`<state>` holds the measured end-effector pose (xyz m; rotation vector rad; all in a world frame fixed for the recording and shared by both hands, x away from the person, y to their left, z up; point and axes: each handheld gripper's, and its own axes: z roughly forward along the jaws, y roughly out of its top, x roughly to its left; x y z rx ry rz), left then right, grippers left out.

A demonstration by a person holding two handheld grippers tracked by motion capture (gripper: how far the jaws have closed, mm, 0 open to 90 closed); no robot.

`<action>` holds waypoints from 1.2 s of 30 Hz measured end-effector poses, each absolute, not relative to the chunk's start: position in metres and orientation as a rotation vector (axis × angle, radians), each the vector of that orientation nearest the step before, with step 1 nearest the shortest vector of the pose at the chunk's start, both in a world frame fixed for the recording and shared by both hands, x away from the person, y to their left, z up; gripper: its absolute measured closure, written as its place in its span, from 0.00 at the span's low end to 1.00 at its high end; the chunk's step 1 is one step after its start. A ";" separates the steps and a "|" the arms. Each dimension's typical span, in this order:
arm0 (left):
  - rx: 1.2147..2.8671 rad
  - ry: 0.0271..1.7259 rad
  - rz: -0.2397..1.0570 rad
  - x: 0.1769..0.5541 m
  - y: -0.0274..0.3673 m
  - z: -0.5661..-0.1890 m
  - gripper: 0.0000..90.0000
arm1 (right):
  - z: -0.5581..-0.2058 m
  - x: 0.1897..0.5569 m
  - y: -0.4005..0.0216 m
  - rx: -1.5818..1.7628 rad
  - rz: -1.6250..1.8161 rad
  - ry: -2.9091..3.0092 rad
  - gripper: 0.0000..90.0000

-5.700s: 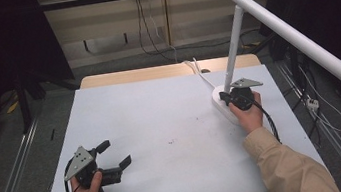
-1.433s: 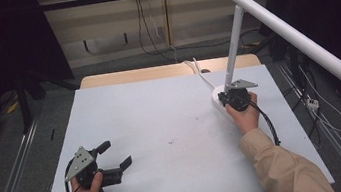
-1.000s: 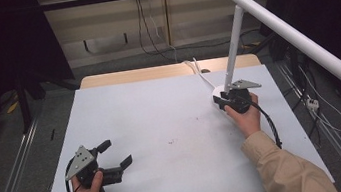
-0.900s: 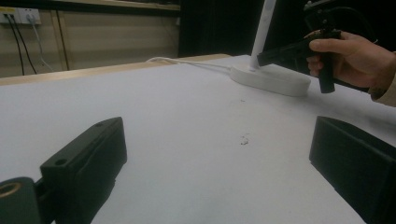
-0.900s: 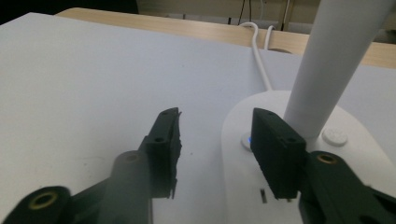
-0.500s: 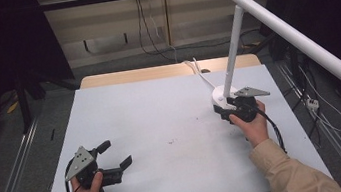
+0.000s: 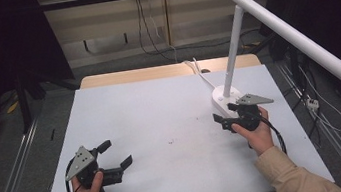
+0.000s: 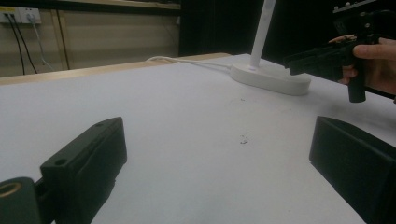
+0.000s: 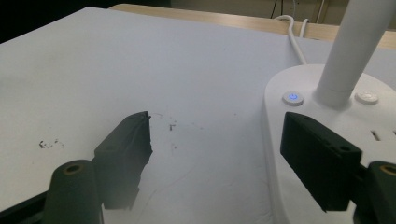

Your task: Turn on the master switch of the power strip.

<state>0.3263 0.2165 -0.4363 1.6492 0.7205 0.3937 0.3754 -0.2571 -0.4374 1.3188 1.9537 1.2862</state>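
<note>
now the right gripper (image 7: 225, 117) has drawn back from the lamp base (image 7: 223, 99), its jaws just opening with nothing between; the power button (image 9: 293, 98) glows blue, so the press looks done.

Lamp base (image 7: 223, 100) at table's (image 7: 151, 114) far right, right gripper (image 7: 226, 117) just before it.

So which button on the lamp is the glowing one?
Find the white desk lamp at the table's right side, then its flat base. Two round buttons flank the pole; the one on the pole's left in the right gripper view has a blue light, the other is plain white.
</note>
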 end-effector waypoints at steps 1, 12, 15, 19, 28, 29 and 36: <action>1.649 0.720 0.395 0.326 0.217 -0.436 0.04 | -0.438 0.374 -0.257 1.314 1.290 1.960 0.26; 1.653 0.725 0.396 0.326 0.217 -0.436 0.04 | -0.438 0.360 -0.261 1.287 1.298 1.973 0.22; 1.652 0.726 0.398 0.326 0.217 -0.436 0.04 | -0.438 0.356 -0.262 1.280 1.298 1.980 0.21; 1.651 0.726 0.399 0.326 0.217 -0.437 0.04 | -0.438 0.351 -0.264 1.259 1.300 1.988 0.19; 1.648 0.727 0.400 0.325 0.218 -0.436 0.04 | -0.439 0.343 -0.266 1.242 1.317 1.992 0.18; 1.650 0.728 0.399 0.325 0.218 -0.436 0.04 | -0.439 0.342 -0.266 1.235 1.323 1.994 0.18; 1.654 0.726 0.400 0.325 0.217 -0.436 0.04 | -0.439 0.336 -0.269 1.239 1.350 1.983 0.17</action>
